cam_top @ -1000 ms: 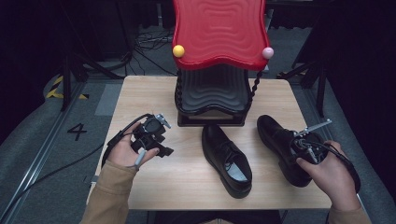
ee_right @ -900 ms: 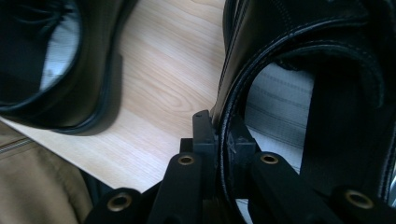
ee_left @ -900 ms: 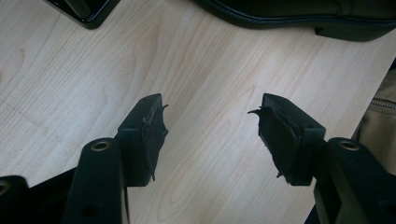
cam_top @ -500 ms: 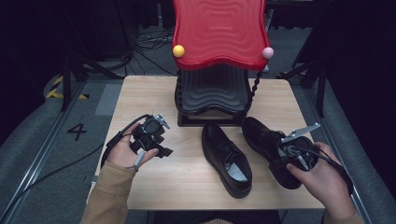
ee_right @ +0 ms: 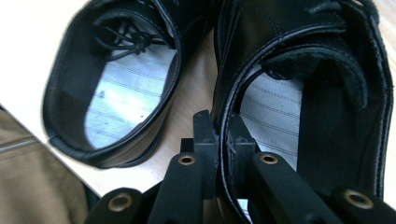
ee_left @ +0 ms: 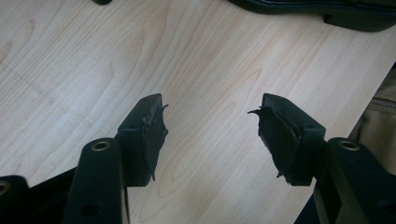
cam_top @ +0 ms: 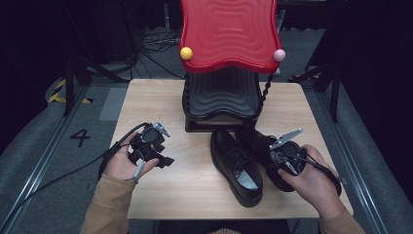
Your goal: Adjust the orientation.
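Right gripper view | right gripper [ee_right: 223, 135] clenched on collar of glossy black leather lace-up shoe [ee_right: 322, 93] | matching black leather shoe [ee_right: 121, 79] just left of it | step: pairing shoes | next: set down alongside | left gripper [ee_left: 210, 126] released, over table.

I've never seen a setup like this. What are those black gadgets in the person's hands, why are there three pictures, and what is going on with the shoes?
A person holds a hand-operated two-jaw clamp in each hand. One picture looks down from above; the other two come from cameras riding on each clamp. On the wooden table stand a red and black rack and a pair of black shoes. The right gripper is clamped on the side wall of the right shoe, beside the left shoe. The left gripper hangs open above bare wood, holding nothing.
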A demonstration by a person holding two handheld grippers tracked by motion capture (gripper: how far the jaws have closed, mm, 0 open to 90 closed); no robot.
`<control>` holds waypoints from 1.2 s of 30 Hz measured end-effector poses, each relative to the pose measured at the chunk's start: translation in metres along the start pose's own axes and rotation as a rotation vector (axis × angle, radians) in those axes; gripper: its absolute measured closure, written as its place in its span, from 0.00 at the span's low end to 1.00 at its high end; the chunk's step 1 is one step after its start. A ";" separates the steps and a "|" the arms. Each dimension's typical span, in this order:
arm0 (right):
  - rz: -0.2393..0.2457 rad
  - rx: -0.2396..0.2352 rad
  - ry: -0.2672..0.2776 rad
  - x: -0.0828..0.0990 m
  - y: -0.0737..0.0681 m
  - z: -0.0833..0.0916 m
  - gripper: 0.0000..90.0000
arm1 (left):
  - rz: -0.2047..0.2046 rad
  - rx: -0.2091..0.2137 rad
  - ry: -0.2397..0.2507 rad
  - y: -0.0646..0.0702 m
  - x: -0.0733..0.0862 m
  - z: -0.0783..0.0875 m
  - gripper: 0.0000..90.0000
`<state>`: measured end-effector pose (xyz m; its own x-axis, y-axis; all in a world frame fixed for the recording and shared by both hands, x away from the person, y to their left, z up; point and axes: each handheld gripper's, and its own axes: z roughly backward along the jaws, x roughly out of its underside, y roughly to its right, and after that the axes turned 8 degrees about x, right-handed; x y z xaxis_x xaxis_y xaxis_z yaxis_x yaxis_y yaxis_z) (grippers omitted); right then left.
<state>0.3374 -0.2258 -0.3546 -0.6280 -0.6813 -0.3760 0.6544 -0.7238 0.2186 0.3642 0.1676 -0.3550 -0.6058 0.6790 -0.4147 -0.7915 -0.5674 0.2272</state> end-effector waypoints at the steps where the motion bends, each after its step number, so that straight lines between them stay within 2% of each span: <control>1: 0.000 -0.002 -0.008 -0.002 0.000 -0.004 0.95 | -0.001 -0.001 0.003 0.000 0.001 0.000 0.46; 2: 0.009 0.002 -0.017 -0.003 -0.001 -0.007 0.95 | 0.003 -0.001 0.000 0.000 0.002 0.001 0.46; 6: 0.021 0.020 0.004 -0.009 -0.005 -0.017 0.95 | 0.009 -0.004 0.005 -0.001 0.005 0.002 0.46; 8: 0.031 0.024 -0.010 -0.011 -0.006 -0.024 0.95 | 0.012 -0.008 0.004 0.000 0.006 0.002 0.46; 16: 0.025 -0.045 -0.041 -0.012 -0.007 -0.038 0.93 | 0.014 -0.008 0.003 -0.001 0.007 0.002 0.46; 21: 0.025 -0.101 -0.099 -0.009 -0.007 -0.052 0.90 | 0.010 -0.004 0.004 -0.002 0.005 0.001 0.46; 33: -0.041 -0.153 -0.066 -0.002 0.006 -0.048 0.73 | 0.000 0.007 -0.001 -0.003 -0.001 -0.002 0.46; 34: -0.052 -0.155 -0.064 -0.001 0.008 -0.046 0.72 | -0.001 0.007 -0.002 -0.003 -0.001 -0.002 0.46; 35: -0.093 -0.166 -0.057 0.000 0.011 -0.042 0.70 | -0.002 0.003 -0.002 -0.004 -0.001 -0.002 0.46; 36: -0.107 -0.173 -0.049 0.001 0.013 -0.040 0.69 | 0.004 0.008 -0.001 -0.004 -0.001 -0.003 0.46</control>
<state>0.3620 -0.2312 -0.3880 -0.7145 -0.6093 -0.3439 0.6431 -0.7655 0.0201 0.3676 0.1681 -0.3578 -0.6092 0.6772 -0.4127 -0.7895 -0.5666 0.2359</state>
